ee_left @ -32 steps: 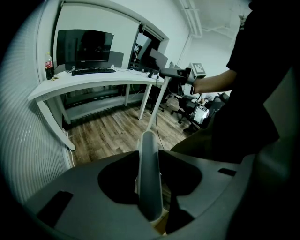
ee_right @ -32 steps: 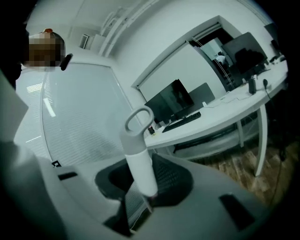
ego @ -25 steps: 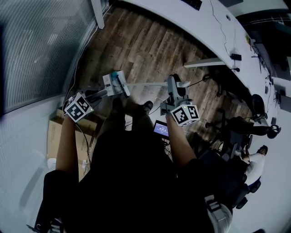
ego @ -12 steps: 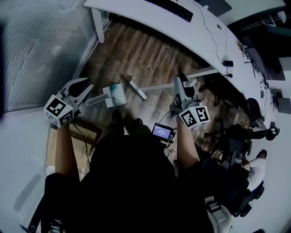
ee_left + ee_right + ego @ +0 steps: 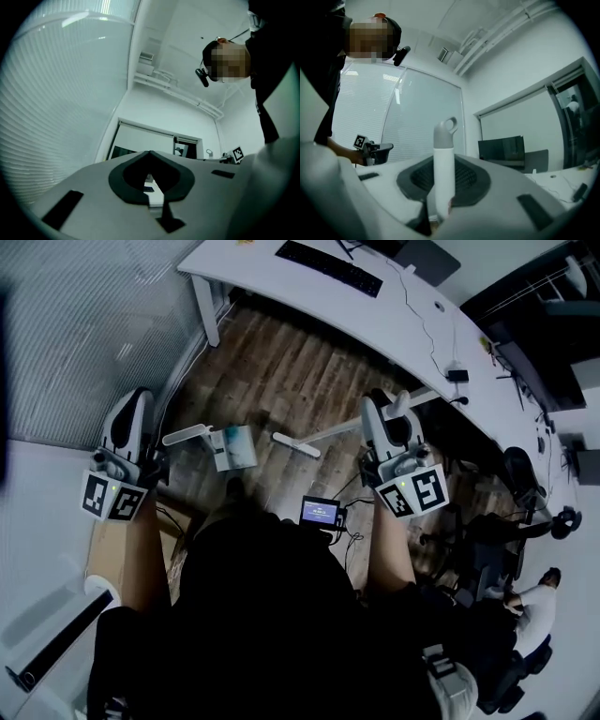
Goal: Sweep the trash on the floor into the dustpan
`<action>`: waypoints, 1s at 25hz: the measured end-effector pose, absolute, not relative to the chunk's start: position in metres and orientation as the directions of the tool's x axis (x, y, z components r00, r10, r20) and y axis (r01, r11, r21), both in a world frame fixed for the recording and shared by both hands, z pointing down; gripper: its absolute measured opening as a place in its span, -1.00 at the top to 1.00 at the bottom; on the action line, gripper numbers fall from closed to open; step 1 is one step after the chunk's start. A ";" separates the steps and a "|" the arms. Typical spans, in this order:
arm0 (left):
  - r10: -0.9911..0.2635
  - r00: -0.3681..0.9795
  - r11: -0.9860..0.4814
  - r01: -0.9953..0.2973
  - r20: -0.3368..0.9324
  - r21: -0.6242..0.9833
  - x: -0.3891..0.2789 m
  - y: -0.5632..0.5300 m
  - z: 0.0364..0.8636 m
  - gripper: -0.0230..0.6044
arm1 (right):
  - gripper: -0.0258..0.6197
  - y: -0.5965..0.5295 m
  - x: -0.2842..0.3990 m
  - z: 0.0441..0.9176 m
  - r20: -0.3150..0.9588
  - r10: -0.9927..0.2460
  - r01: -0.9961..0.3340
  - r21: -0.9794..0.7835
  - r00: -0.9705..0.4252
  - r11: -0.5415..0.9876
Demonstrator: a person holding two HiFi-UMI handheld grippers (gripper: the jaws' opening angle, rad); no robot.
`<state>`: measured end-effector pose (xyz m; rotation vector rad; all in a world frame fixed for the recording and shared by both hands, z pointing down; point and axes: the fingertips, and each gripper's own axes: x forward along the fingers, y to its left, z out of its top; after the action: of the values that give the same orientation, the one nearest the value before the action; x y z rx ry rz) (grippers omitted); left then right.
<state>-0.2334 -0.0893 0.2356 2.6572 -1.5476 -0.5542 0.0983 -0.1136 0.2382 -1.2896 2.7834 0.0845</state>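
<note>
The white dustpan [image 5: 232, 446] lies on the wooden floor with its handle [image 5: 186, 435] pointing left, and nothing holds it. My left gripper [image 5: 133, 401] is raised beside the glass wall, well left of the pan. Its jaws have just been closing and meet with nothing between them [image 5: 150, 154]. My right gripper [image 5: 377, 404] is shut on the broom's white handle [image 5: 444, 159], whose grey loop end sticks up between the jaws. The broom head [image 5: 294, 444] rests on the floor just right of the dustpan. I cannot make out any trash.
A long white desk [image 5: 394, 329] with a keyboard [image 5: 328, 268] curves across the back. A glass wall with blinds [image 5: 75, 334] stands at the left, with a cardboard box [image 5: 111, 545] below it. Office chairs [image 5: 487, 521] and another person [image 5: 530, 601] are at the right.
The left gripper let go of the dustpan handle, rose and shut empty; the pan stayed on the floor. The right gripper rose with the broom handle, and the broom head shifted right.
</note>
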 end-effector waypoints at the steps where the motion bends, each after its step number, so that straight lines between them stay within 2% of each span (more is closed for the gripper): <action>1: -0.854 0.422 -0.488 -0.853 -0.306 0.187 -0.228 -0.079 0.231 0.94 | 0.72 -0.106 0.104 0.231 -0.105 -0.758 -0.764 0.031 -0.644 0.644; 6: -0.873 0.369 -0.449 -0.863 -0.318 0.231 -0.196 -0.025 0.234 0.94 | 0.73 -0.066 0.128 0.222 -0.157 -0.732 -0.745 0.037 -0.663 0.666; 16: -0.895 0.380 -0.425 -0.885 -0.233 0.188 -0.125 0.070 0.266 0.95 | 0.73 0.007 0.166 0.255 -0.141 -0.713 -0.721 0.005 -0.687 0.693; 25: -0.915 0.346 -0.386 -0.899 -0.207 0.205 -0.116 0.111 0.283 0.94 | 0.73 0.063 0.182 0.277 -0.124 -0.750 -0.757 0.014 -0.649 0.653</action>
<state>-0.1159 0.1114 0.2830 2.5321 -1.7089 -0.4472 0.1815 0.0630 0.2771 -1.2618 2.7574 0.0979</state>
